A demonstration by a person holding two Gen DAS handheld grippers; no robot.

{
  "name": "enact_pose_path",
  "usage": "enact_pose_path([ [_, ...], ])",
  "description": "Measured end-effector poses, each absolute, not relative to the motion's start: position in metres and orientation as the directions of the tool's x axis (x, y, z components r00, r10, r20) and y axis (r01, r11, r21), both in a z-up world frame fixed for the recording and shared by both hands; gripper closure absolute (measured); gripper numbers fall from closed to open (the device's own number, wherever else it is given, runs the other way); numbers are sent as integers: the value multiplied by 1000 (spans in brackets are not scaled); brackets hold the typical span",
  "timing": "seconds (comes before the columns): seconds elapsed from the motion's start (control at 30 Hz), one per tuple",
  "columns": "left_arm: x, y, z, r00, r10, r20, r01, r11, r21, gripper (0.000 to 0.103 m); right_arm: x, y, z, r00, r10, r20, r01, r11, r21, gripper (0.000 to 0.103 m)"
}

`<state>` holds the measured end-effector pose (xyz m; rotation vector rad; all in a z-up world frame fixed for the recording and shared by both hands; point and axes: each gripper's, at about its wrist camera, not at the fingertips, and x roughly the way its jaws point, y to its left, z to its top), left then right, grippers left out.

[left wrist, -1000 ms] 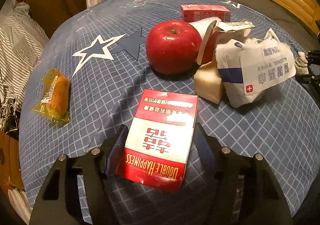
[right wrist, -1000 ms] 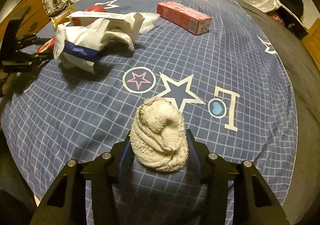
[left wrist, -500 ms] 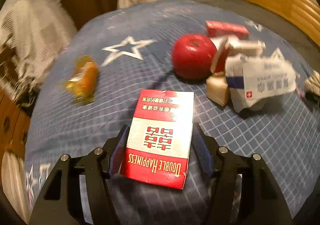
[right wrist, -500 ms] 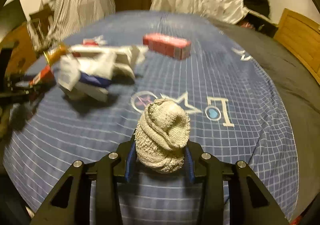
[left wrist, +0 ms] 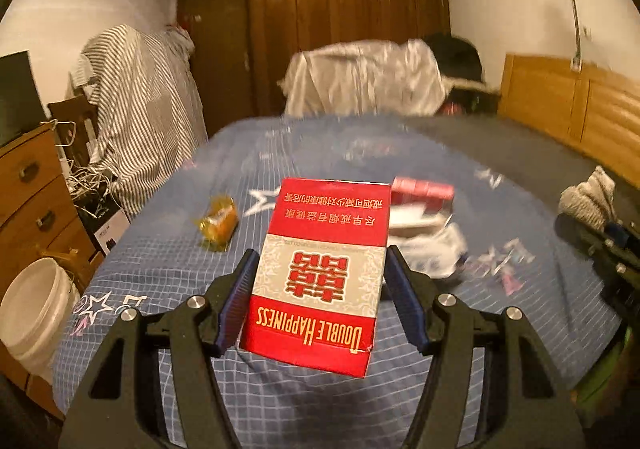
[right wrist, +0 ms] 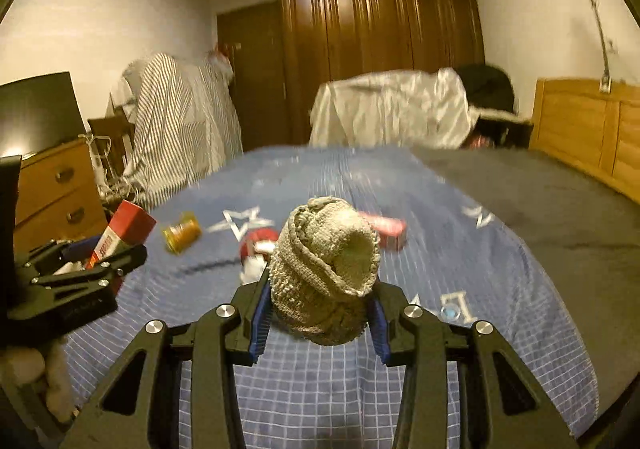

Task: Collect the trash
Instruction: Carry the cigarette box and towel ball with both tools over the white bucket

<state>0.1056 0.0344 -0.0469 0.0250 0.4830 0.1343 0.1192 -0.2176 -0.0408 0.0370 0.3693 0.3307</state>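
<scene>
Left claw (left wrist: 320, 289) clamped on red carton (left wrist: 320, 269), held in air above bed (left wrist: 280, 401) near its front edge. Right claw (right wrist: 318, 309) clamped on balled knit rag (right wrist: 324, 269), also lifted clear of bed. Left on blue checked cover mid-bed: orange snack pack (left wrist: 218, 223), red box (left wrist: 422, 193), white wrappers (left wrist: 432, 249), blurred.

- We see our left gripper (left wrist: 320, 301) clamped on a red box (left wrist: 320, 273), raised, angled slightly downward.
- Our right gripper (right wrist: 320, 305) squeezes a knitted bundle (right wrist: 324, 269), apparently level with it.
</scene>
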Motion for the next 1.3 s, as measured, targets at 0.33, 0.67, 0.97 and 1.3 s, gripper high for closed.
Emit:
enact_pose_path([
  [0.33,64,8,-12,935,136,-328,-134,991,30,42,67,-225,-5,920,294,-259,-281,956,87,61],
  [0.67,63,13,-12,934,138,-331,-140,990,19,42,51,-224,2,920,298,-257,-286,955,81,61],
  [0.97,58,45,-3,924,203,-324,-213,977,3,42,62,-185,16,889,378,-258,-371,926,74,61],
  [1.3,43,130,15,883,350,-311,-369,929,-2,42,79,-95,45,815,523,-250,-521,850,79,61],
])
